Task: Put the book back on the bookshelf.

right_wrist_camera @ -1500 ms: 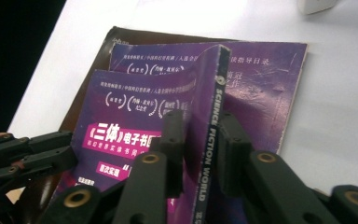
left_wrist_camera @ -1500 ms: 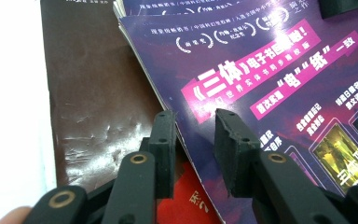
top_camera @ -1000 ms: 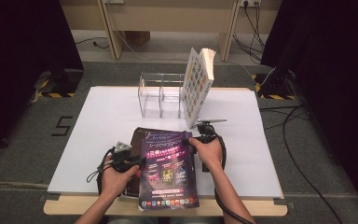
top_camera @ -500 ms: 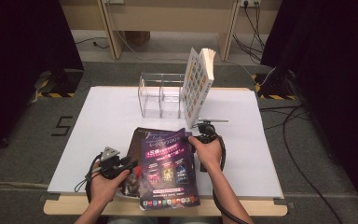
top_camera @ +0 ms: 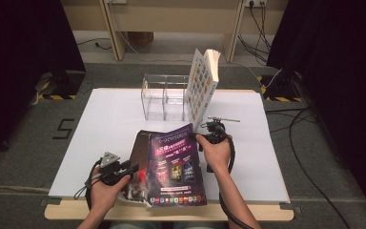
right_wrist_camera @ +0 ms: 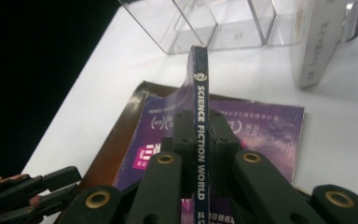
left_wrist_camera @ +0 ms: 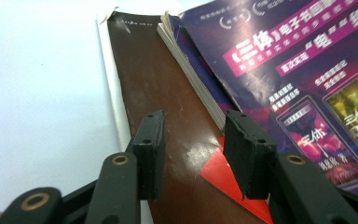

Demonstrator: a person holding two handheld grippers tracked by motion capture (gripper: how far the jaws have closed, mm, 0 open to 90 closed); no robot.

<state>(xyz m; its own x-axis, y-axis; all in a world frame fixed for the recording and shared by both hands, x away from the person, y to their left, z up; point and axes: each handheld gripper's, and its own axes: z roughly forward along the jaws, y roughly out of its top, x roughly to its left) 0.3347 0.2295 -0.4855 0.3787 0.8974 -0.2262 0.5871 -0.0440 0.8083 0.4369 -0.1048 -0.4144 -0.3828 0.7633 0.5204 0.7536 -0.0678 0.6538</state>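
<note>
Purple magazine clamped by its spine in my right jaws

My right gripper (right_wrist_camera: 198,154) pinches the glossy magazine (top_camera: 178,167), spine reading "SCIENCE FICTION WORLD"; my left gripper (left_wrist_camera: 193,154) has just been opening, jaws released over the brown book (left_wrist_camera: 168,102) beneath, on the desk (top_camera: 100,124)

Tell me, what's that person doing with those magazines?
A person holds a claw in each hand at a white table. The right claw is shut on the spine of a purple magazine, tilting it up off a brown-covered one beneath. The left claw has just been opening and hovers open over the brown cover. A clear rack with a book stands behind.
</note>
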